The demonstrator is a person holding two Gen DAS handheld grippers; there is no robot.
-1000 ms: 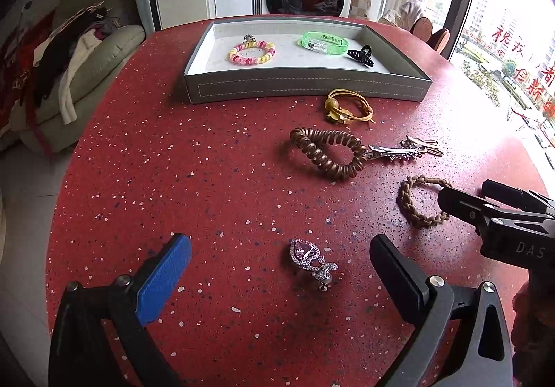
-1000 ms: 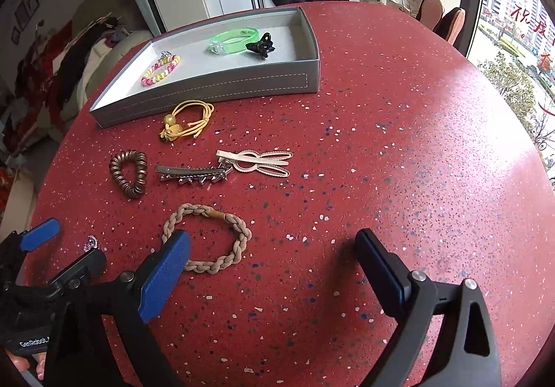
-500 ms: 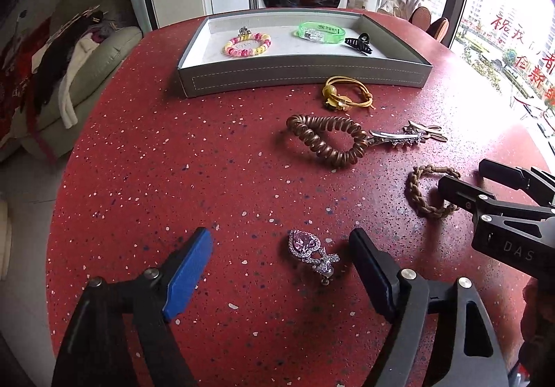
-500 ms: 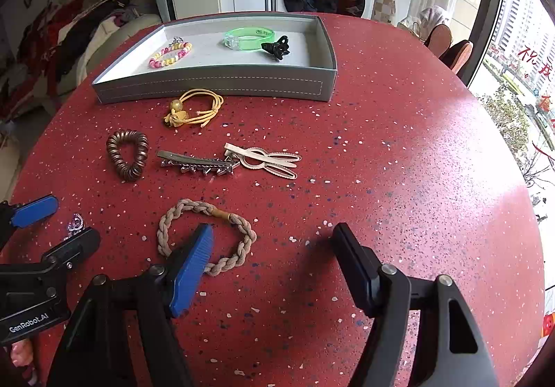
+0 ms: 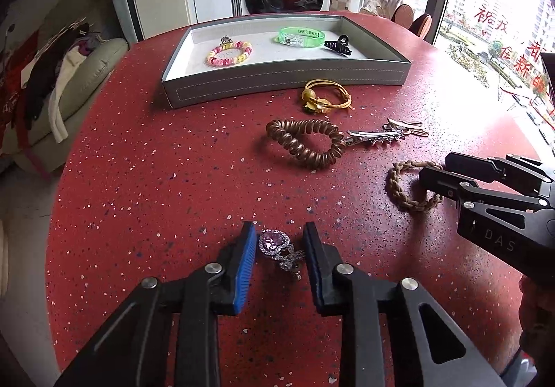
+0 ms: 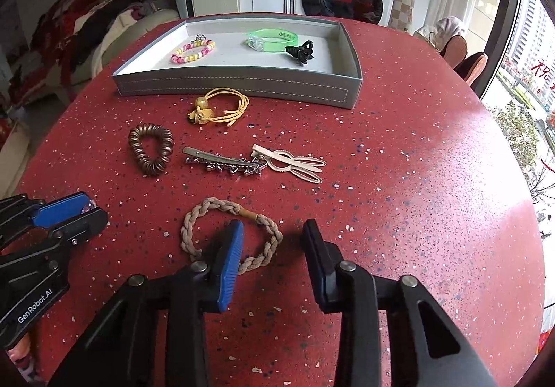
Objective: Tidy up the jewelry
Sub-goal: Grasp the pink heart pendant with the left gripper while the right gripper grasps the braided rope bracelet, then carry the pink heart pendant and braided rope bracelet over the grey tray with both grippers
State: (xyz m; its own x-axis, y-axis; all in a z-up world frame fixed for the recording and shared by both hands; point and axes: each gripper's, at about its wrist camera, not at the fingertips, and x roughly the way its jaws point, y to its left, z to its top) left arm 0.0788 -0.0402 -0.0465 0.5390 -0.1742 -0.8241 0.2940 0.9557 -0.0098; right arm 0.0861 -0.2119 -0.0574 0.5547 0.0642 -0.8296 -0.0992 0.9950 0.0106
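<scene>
In the left wrist view, my left gripper (image 5: 279, 248) sits at the bottom centre of the frame. Its jaws have just been closing, from spread wide a second ago to a narrow gap now, with the pink heart-shaped rhinestone brooch (image 5: 275, 246) between them on the red speckled round table (image 5: 156, 161). The blue pad looks to be at the brooch's edge; I cannot tell whether the other pad presses it yet. At the right edge, my right gripper (image 5: 433, 172) reaches in over the tan braided rope bracelet (image 5: 402, 192). Higher up lie the brown spiral hair tie (image 5: 305, 144), the yellow cord hair tie (image 5: 324, 97) and the grey rectangular tray (image 5: 277, 75).

In the right wrist view, the right gripper (image 6: 272, 243) fills the bottom centre. Its jaws have also just been closing from wide apart. The blue-padded finger stands inside the braided bracelet's (image 6: 208, 210) loop, the other outside, with the right strand between them; a gap remains beside the black finger, so it is not clamped. At the left edge the left gripper (image 6: 85, 210) shows narrowed around something sparkly.
</scene>
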